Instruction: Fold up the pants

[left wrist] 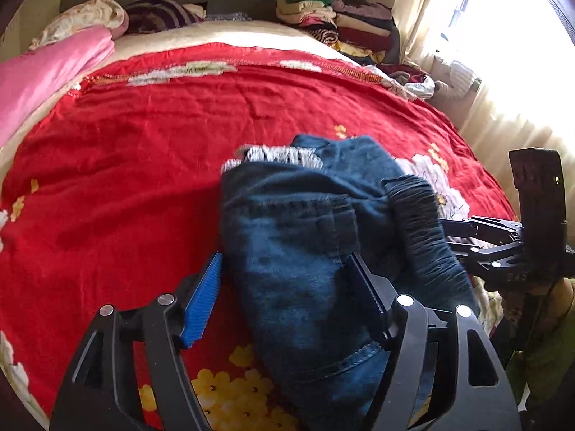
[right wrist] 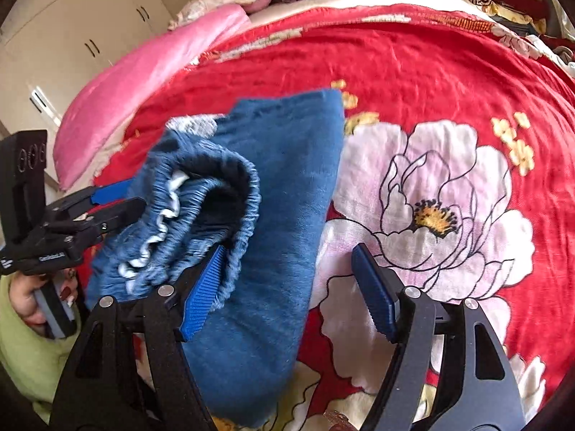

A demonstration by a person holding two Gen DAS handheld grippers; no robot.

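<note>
Red floral bedspread covers a wide bed, with a pink quilt along one side, stacked clothes near the bright window and a pale wardrobe in the right wrist view. On the spread, close to the near edge, lie the pants, blue denim gathered into a thick, short bundle. The elastic waistband is doubled over on top and shows its white inner edging; a frayed pale hem peeps out at the far end. Judging by that, the main folds look done, and what is left seems only tidying or setting the bundle aside. The left gripper has its fingers apart, straddling the bundle without pressing it. The right gripper is also spread wide, one finger touching the waistband, nothing clamped.
</note>
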